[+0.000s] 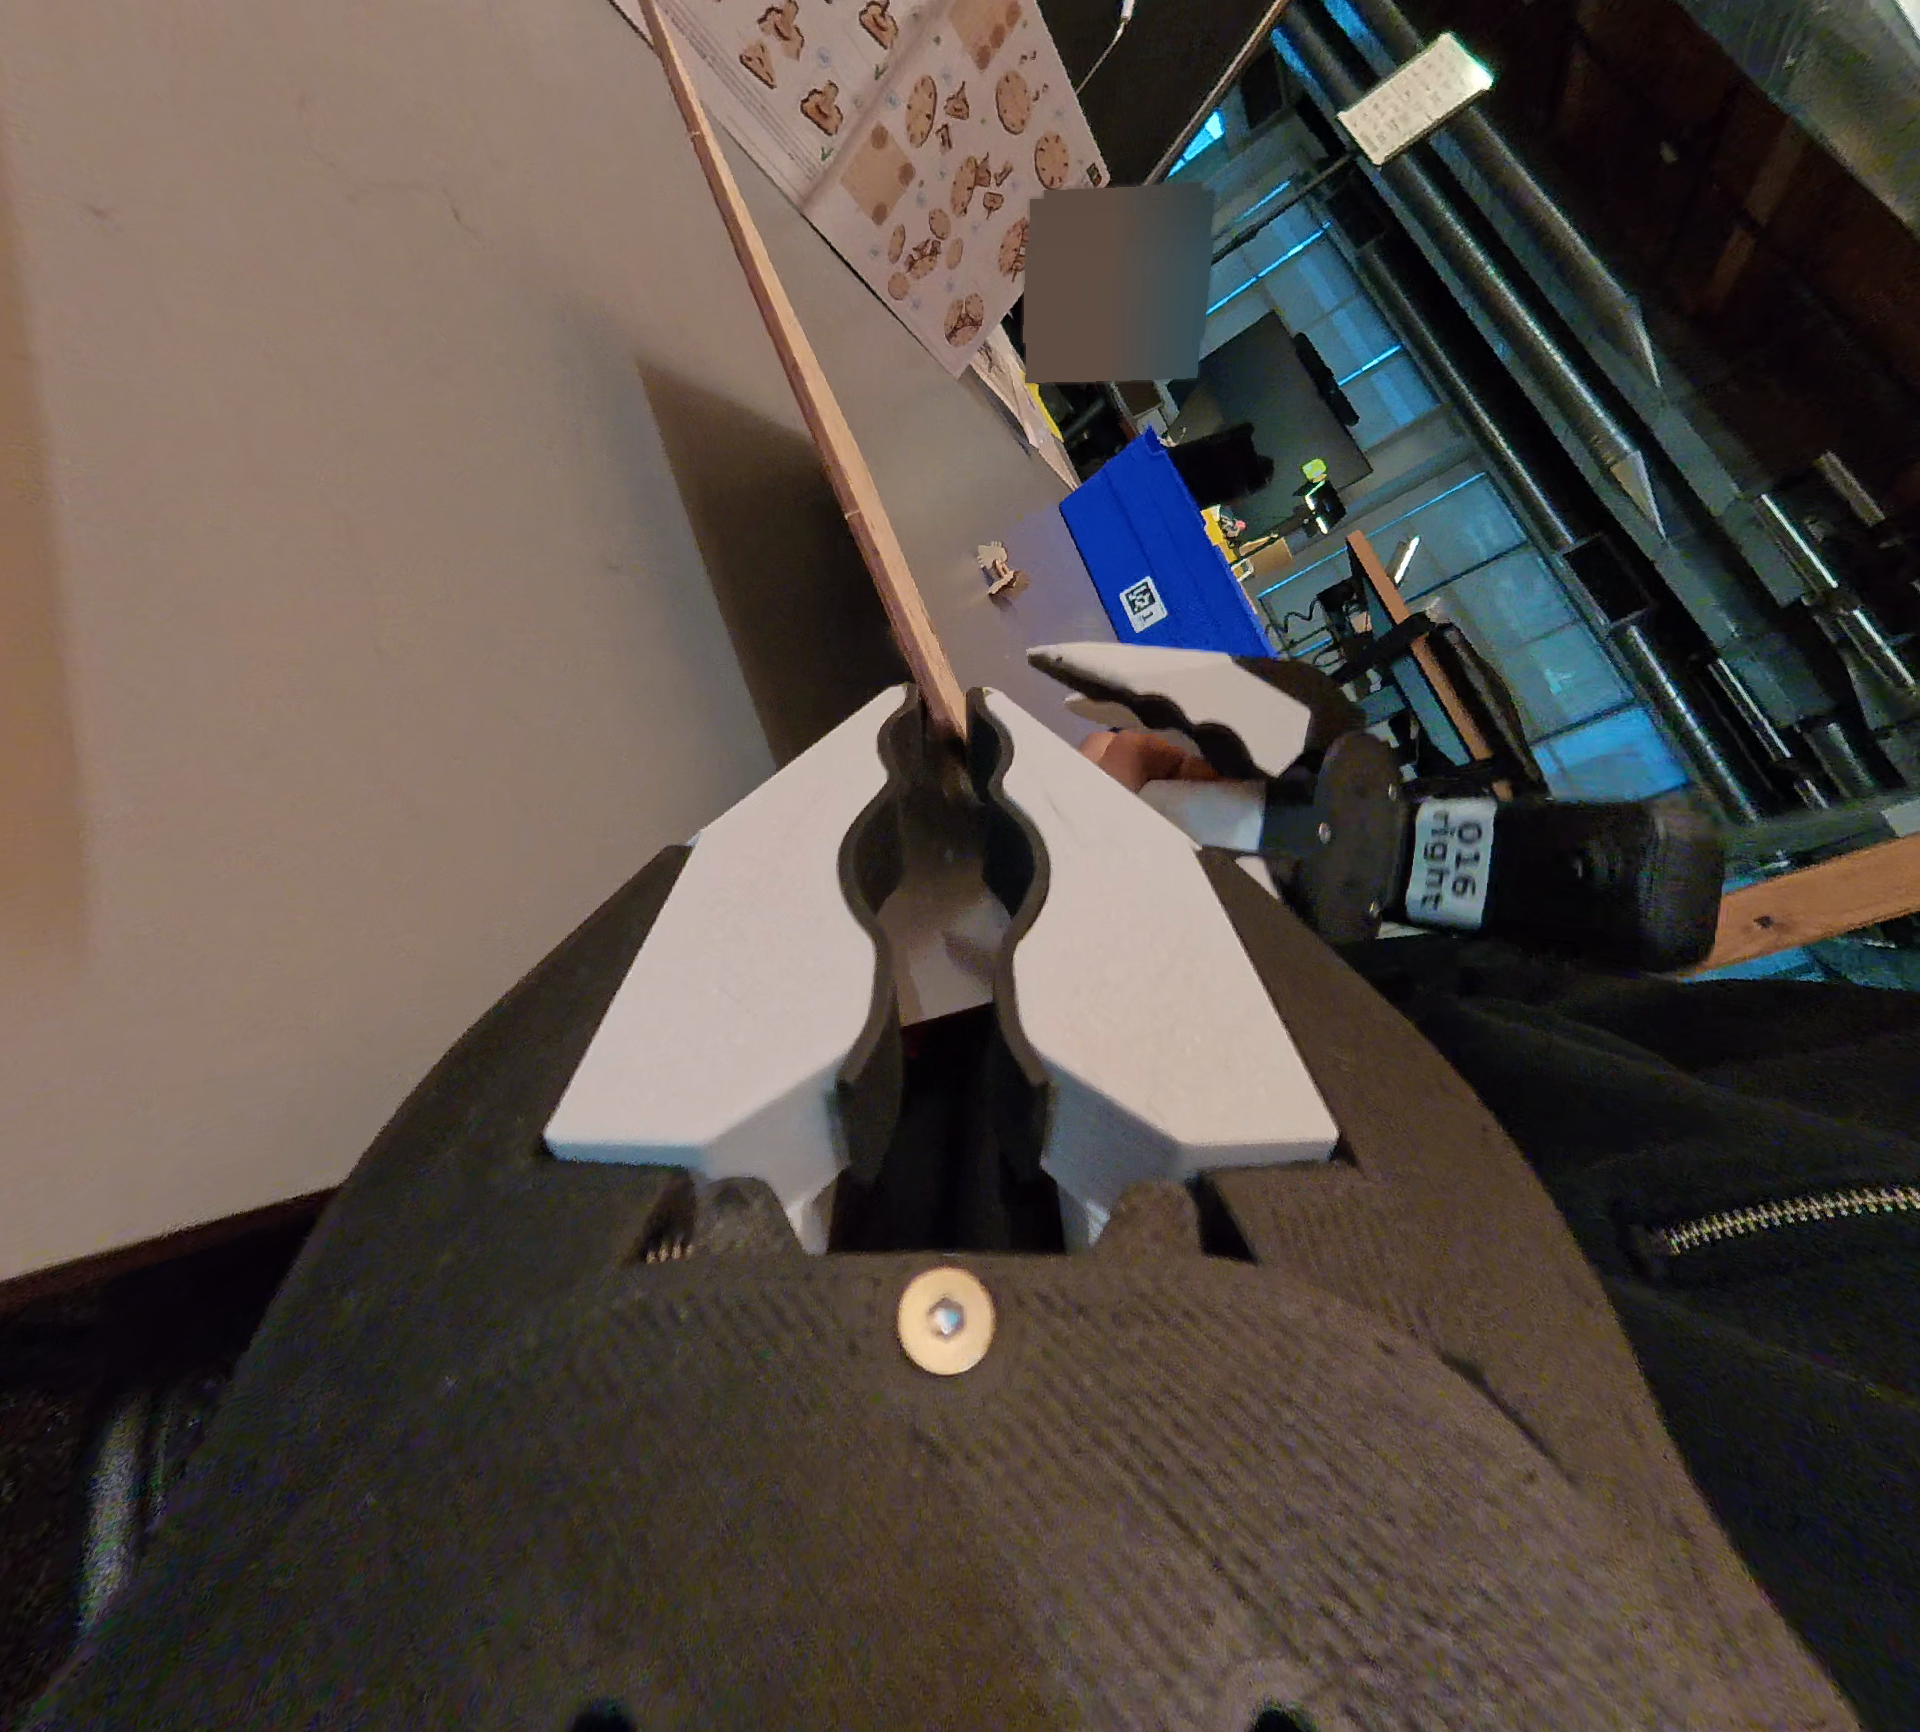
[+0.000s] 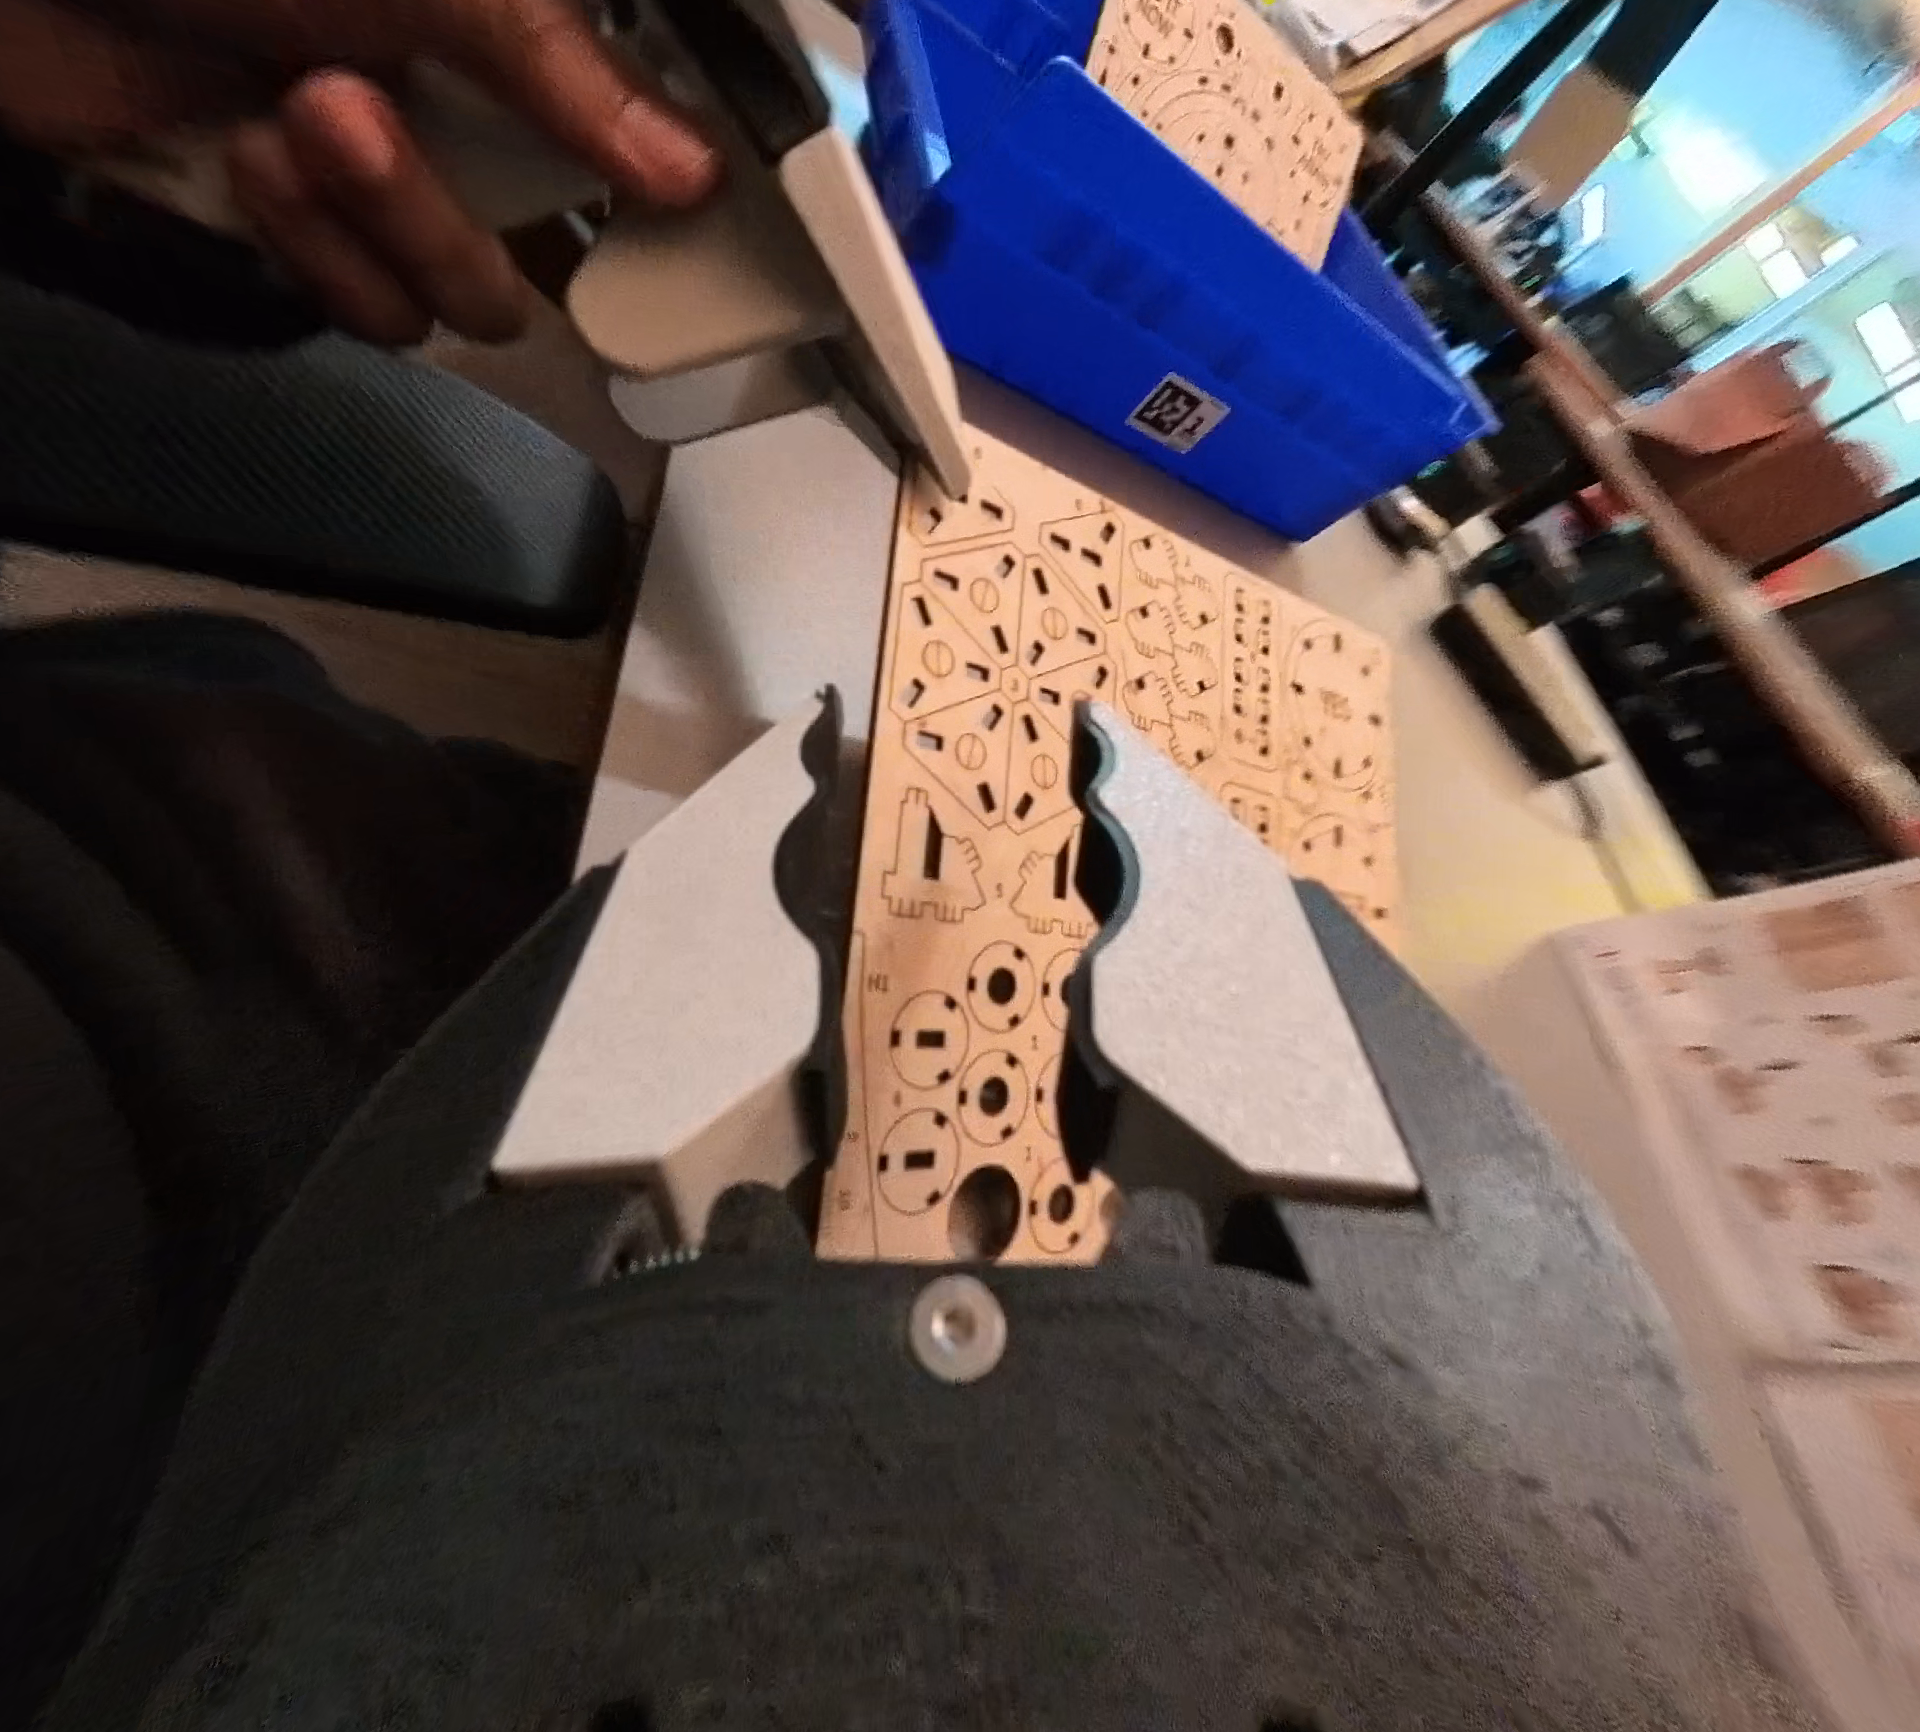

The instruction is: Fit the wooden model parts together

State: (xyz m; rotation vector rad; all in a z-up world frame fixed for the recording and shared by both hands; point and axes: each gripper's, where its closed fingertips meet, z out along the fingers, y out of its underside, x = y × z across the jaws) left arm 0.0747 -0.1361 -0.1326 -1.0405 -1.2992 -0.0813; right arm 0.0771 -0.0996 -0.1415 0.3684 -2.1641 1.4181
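My left gripper point(image 1: 948, 706) is shut on the edge of a thin laser-cut wooden sheet point(image 1: 790, 352), which I see edge-on running away from the jaws over the table. In the right wrist view the same sheet point(image 2: 1039, 643) shows its face, cut with hexagon, gear and disc shapes, and the left gripper point(image 2: 940, 456) pinches its far corner. My right gripper point(image 2: 956, 711) is open just in front of the sheet's face, and its pads do not press on it. It also shows in the left wrist view point(image 1: 1132, 695), open, beside the left fingers.
A blue bin point(image 2: 1143, 280) stands behind the sheet with another wooden sheet point(image 2: 1226, 82) upright in it. A paper instruction sheet point(image 1: 831, 20) lies on the grey table point(image 1: 312, 435). Small wooden pieces point(image 1: 1000, 570) lie near the bin. A person's hand point(image 2: 312, 51) holds the left gripper. Left tips to right tips: about 5 cm.
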